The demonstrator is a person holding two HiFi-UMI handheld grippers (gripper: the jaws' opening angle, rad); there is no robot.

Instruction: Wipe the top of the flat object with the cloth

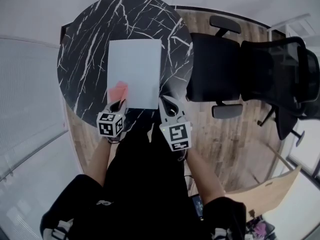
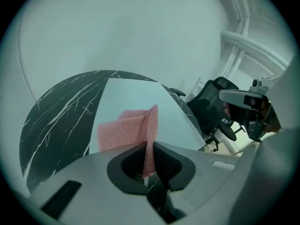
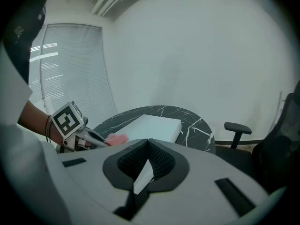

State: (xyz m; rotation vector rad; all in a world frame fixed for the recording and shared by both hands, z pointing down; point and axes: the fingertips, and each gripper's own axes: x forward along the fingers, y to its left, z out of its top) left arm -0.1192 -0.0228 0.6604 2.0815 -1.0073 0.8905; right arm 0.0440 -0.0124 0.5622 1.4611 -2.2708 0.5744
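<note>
A white flat box [image 1: 135, 69] lies in the middle of a round black marble table [image 1: 85, 44]. A pink cloth [image 1: 119, 90] rests on the box's near left corner, and my left gripper [image 1: 118, 104] is shut on its near edge. In the left gripper view the cloth [image 2: 124, 130] stands up folded between the jaws of the left gripper [image 2: 149, 146], with the box [image 2: 140, 97] stretching away behind it. My right gripper [image 1: 165, 103] sits at the box's near right corner. In the right gripper view the right gripper [image 3: 148, 142] has its jaws closed around a white corner of the box [image 3: 154, 125].
A black office chair [image 1: 225, 69] stands close to the table's right side on a wooden floor. A second dark chair [image 1: 295, 79] is farther right. A light wooden panel [image 1: 270, 186] lies at the lower right. Window blinds [image 3: 70, 69] run along the left.
</note>
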